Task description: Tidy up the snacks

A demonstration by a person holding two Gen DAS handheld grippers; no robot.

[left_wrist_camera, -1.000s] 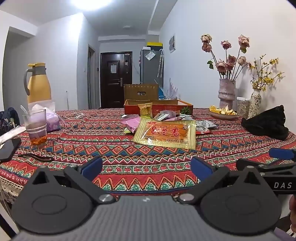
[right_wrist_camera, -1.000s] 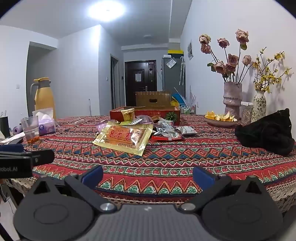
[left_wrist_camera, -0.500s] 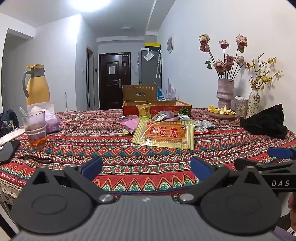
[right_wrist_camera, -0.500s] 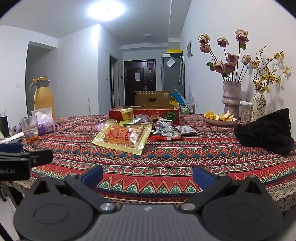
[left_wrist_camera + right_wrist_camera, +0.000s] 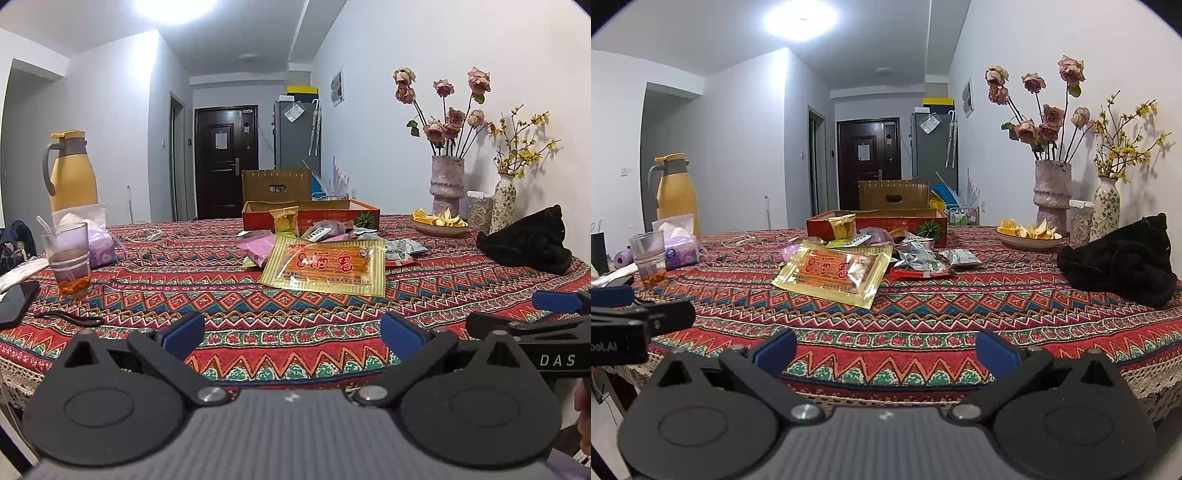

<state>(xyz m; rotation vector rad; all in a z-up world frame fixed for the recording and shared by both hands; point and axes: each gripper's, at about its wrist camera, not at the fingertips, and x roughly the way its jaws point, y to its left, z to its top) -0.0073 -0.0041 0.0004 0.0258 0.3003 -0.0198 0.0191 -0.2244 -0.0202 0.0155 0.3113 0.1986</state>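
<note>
Item: loose snacks on a patterned tablecloth [image 5: 229, 295], heaped just in front of a red cardboard tray [image 5: 364, 214].

- Large yellow packet [image 5: 325, 266], red characters on its face: flat and film-wrapped, lying nearest the camera with its far edge against the heap. Judged light, floppy, slick and crinkly; the contents look like thin sticks, so probably brittle. Best taken by a sealed edge or corner, not across the middle.
- Pink packet [image 5: 256, 249], silver foil packets [image 5: 919, 254], small orange packet [image 5: 284, 220] propped against the tray wall: all judged light and soft; the exact count is unclear in the pile.

Left gripper [image 5: 291, 330]: jaws spread wide, nothing held, well short of the snacks.
Right gripper [image 5: 886, 345]: likewise wide apart and empty, near the table edge.
</note>
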